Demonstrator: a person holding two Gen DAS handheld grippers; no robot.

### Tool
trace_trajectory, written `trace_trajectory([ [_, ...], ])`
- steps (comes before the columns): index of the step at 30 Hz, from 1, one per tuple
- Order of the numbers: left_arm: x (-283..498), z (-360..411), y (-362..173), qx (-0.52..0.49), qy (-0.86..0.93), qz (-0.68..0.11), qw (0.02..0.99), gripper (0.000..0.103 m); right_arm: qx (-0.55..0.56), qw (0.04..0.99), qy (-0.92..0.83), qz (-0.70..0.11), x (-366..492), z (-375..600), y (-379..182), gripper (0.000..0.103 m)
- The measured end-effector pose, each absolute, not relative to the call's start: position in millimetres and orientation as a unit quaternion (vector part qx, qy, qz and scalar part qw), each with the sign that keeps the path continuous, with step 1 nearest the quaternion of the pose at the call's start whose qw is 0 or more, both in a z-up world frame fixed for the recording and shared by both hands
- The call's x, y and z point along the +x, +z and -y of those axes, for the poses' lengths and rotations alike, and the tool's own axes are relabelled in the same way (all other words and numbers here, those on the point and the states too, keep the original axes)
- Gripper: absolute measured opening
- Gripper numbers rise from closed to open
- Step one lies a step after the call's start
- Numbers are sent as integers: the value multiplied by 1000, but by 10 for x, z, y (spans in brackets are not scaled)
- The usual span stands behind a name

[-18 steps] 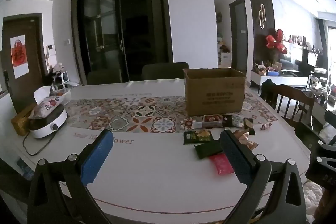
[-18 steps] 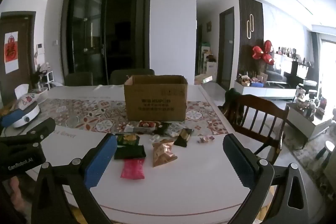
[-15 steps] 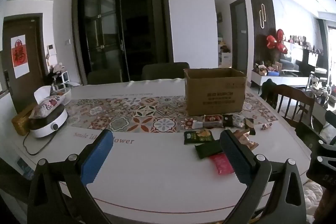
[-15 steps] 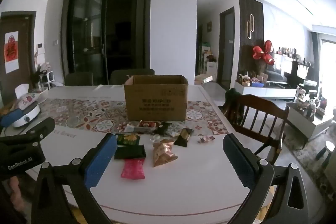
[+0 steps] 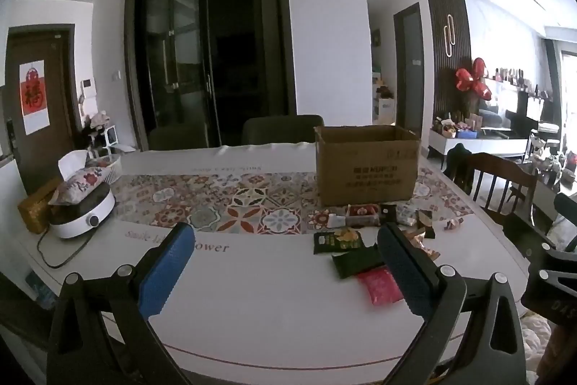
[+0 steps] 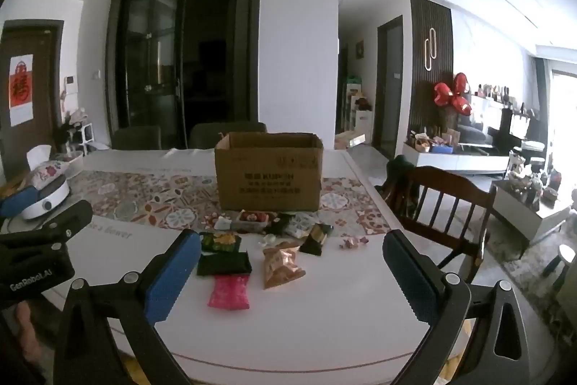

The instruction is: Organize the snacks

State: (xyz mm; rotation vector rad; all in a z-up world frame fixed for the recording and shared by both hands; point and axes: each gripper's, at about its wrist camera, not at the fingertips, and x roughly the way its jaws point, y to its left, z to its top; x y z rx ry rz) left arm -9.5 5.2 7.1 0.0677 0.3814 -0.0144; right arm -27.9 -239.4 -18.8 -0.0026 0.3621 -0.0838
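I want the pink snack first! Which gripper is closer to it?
Right. The right gripper has the pink snack just ahead between its open jaws; the left gripper sits off to the snack's left.

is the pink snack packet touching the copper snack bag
Apart. The right wrist view shows bare white table between the pink packet and the copper bag.
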Motion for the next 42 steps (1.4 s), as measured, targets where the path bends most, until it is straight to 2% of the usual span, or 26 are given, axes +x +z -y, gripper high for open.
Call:
trace_trajectory([
  [42,-135,-70,138,33,-2,-175,984,103,-5,986,-42,-158,-353,2382,-95,102],
])
